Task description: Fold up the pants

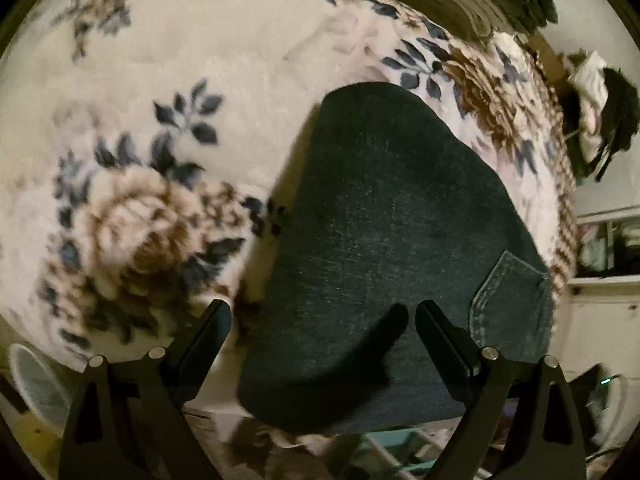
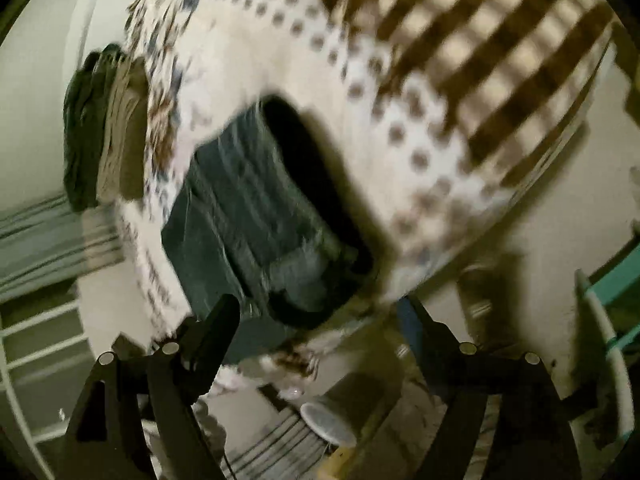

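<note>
Folded dark jeans (image 1: pixel 384 240) on floral blanket (image 1: pixel 200 60), near bed edge. Left gripper (image 1: pixel 322 316) above jeans, jaws apart, empty. Right gripper (image 2: pixel 320 312) jaws apart, empty; view blurred.

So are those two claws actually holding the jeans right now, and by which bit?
Nothing is held. The left claw is open above the folded jeans, and the right claw is open too, with nothing between its fingers.
</note>
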Motion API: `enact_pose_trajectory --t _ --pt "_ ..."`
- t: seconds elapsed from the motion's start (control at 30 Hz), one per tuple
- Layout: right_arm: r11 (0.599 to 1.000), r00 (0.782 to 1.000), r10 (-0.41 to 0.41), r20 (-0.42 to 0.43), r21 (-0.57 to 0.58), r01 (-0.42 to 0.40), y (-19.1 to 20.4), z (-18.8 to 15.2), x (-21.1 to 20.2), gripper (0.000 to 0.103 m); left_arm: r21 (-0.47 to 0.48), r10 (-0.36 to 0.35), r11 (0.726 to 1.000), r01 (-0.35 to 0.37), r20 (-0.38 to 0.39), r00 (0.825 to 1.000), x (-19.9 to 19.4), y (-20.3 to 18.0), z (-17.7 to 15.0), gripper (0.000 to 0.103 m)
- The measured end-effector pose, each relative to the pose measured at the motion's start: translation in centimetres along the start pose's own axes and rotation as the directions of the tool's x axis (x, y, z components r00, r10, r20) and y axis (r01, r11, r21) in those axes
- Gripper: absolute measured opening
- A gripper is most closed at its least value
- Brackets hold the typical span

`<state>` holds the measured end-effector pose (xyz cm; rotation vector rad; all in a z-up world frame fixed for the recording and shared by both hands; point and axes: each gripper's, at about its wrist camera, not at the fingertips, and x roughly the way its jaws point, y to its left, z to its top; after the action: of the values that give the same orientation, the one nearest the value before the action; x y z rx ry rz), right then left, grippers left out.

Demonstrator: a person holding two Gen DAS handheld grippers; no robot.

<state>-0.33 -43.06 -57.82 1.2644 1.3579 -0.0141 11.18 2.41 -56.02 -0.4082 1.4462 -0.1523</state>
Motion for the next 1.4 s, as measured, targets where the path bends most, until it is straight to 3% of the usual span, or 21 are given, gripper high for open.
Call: enact_pose_trajectory --t 0.1,0.2,0.3,0.37,0.5,0.73,0.77,0.8,0.83,0.87,0.9,0.93,1.03,1.23,1.4 --pt "0.997 0.997 0.072 -0.007 0.001 -0.072 -0.3 -0.5 3.2 0.084 -0.002 -0.038 0.999 0.038 -0.026 0.999 1.7 0.3 -0.3 0.094" --pt "0.99 0.991 0.132 0.032 0.036 -0.134 -1.1 0.0 5.3 0.085 -0.061 -0.126 0.991 0.123 -0.055 0.99 3.3 1.2 -0.5 0.095" --pt "0.968 0.964 0.232 0.133 0.07 -0.242 -1.0 -0.1 4.9 0.088 -0.083 -0.166 0.983 0.162 -0.052 0.985 3.5 1.4 -0.5 0.099" --pt "0.959 0.949 0.257 0.181 0.07 -0.273 -0.6 -0.1 4.4 0.088 -0.086 -0.177 0.981 0.173 -0.046 0.983 3.5 1.4 -0.5 0.099" --pt "0.979 0.97 0.192 0.146 0.041 -0.2 0.2 0.8 5.5 0.088 -0.112 -0.199 0.975 0.194 -0.035 0.979 3.7 1.6 -0.6 0.101" --pt "0.97 0.959 0.227 0.168 0.045 -0.238 -0.1 1.1 6.2 0.088 -0.164 -0.222 0.962 0.22 0.004 0.975 3.9 2.2 -0.5 0.102" --pt "0.969 0.956 0.234 0.179 0.039 -0.244 0.1 1.0 6.3 0.077 -0.164 -0.22 0.962 0.219 0.008 0.975 3.8 2.2 -0.5 0.102" --pt "0.973 0.957 0.224 0.184 0.016 -0.231 0.6 0.8 6.4 0.067 -0.152 -0.21 0.966 0.209 0.012 0.978 3.6 2.0 -0.4 0.094" --pt "0.976 0.958 0.215 0.191 0.002 -0.219 1.0 0.9 6.5 0.059 -0.144 -0.196 0.97 0.197 0.019 0.98 3.4 2.0 -0.4 0.076" --pt "0.976 0.957 0.215 0.196 -0.005 -0.219 1.1 0.9 6.2 0.051 -0.139 -0.187 0.972 0.19 0.035 0.982 2.9 2.0 -0.5 0.065" --pt "0.976 0.956 0.216 0.201 -0.016 -0.218 1.7 0.8 6.1 0.048 -0.141 -0.201 0.969 0.205 0.043 0.979 2.4 2.4 -0.7 0.046" --pt "0.979 0.958 0.205 0.202 -0.026 -0.204 1.9 0.9 5.6 0.045 -0.138 -0.209 0.967 0.213 0.047 0.977 2.1 2.4 -0.7 0.038" --pt "0.985 0.963 0.169 0.209 -0.05 -0.162 3.5 0.5 5.0 0.039 -0.107 -0.209 0.971 0.213 0.052 0.977 0.7 1.9 -0.8 0.027" --pt "0.988 0.968 0.148 0.203 -0.063 -0.138 6.9 0.4 2.4 0.035 -0.05 -0.216 0.974 0.22 0.073 0.974 -4.2 -0.7 0.0 0.025" --pt "0.98 0.965 0.186 0.187 -0.103 -0.169 13.1 0.7 -1.1 0.035 -0.041 -0.227 0.972 0.233 0.119 0.967 -10.1 -3.3 2.5 0.025"
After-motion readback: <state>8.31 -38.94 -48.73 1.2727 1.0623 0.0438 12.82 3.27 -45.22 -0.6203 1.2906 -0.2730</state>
